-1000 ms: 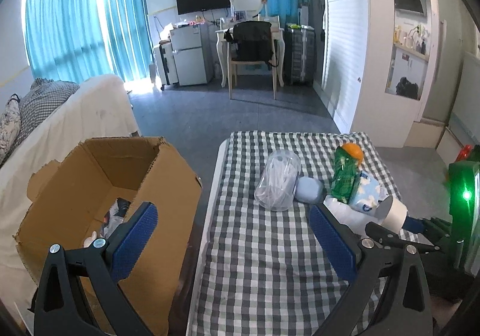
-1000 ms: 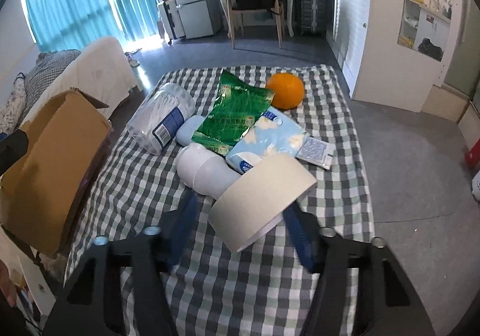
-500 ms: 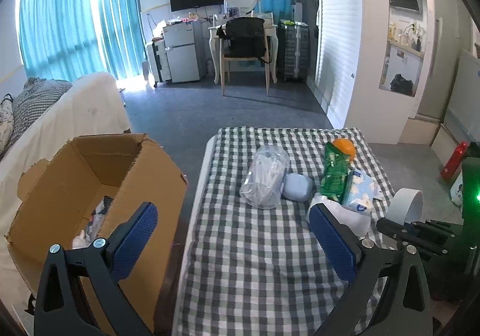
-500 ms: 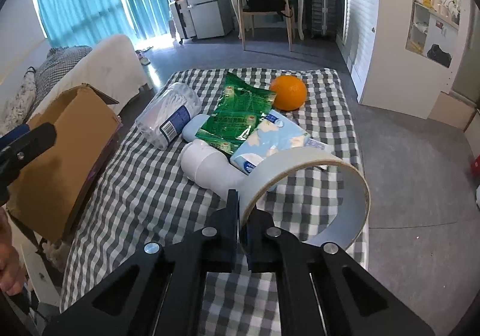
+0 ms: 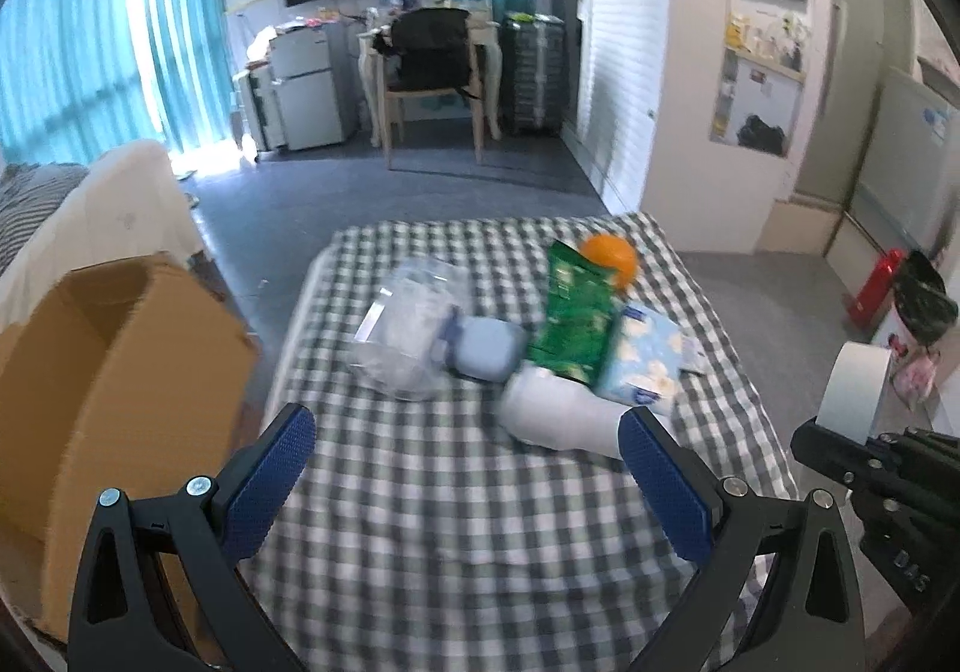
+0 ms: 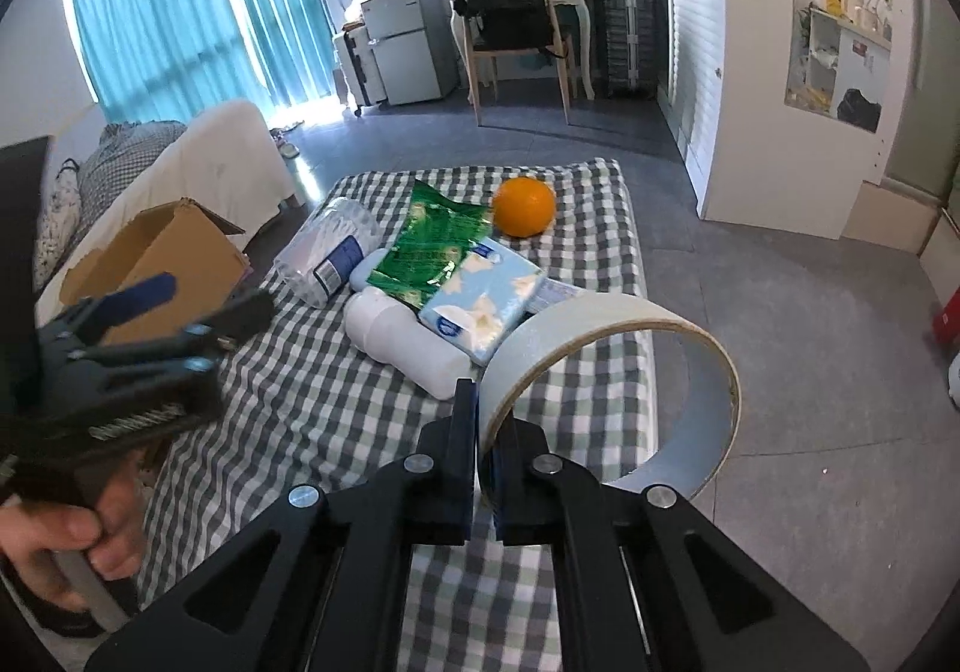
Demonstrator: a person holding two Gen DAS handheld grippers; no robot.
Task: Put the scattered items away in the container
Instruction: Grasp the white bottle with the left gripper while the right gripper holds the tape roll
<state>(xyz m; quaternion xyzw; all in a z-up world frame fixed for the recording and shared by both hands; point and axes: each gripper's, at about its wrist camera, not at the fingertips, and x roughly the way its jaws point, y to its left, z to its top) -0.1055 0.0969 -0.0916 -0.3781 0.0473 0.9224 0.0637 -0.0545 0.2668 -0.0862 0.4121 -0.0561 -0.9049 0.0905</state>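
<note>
My right gripper (image 6: 485,426) is shut on the rim of a wide roll of white tape (image 6: 606,330) and holds it above the checked table's near right side; the roll also shows in the left wrist view (image 5: 852,390). My left gripper (image 5: 468,462) is open and empty above the table's near edge. On the checked cloth (image 5: 456,540) lie a clear plastic tub (image 6: 330,252), a pale blue case (image 5: 489,351), a green packet (image 6: 435,246), a tissue pack (image 6: 480,294), a white bottle (image 6: 408,342) and an orange (image 6: 523,206). The cardboard box (image 5: 102,390) stands left of the table.
A white sofa (image 6: 216,156) with a checked cushion is behind the box. A chair (image 5: 432,72), a desk, a small fridge and suitcases stand at the far wall. A red extinguisher (image 5: 873,288) stands on the floor to the right.
My right gripper turned its grip from the roll's sides to its rim and lifted the tape up and back. My left gripper swung right, away from the box, over the table.
</note>
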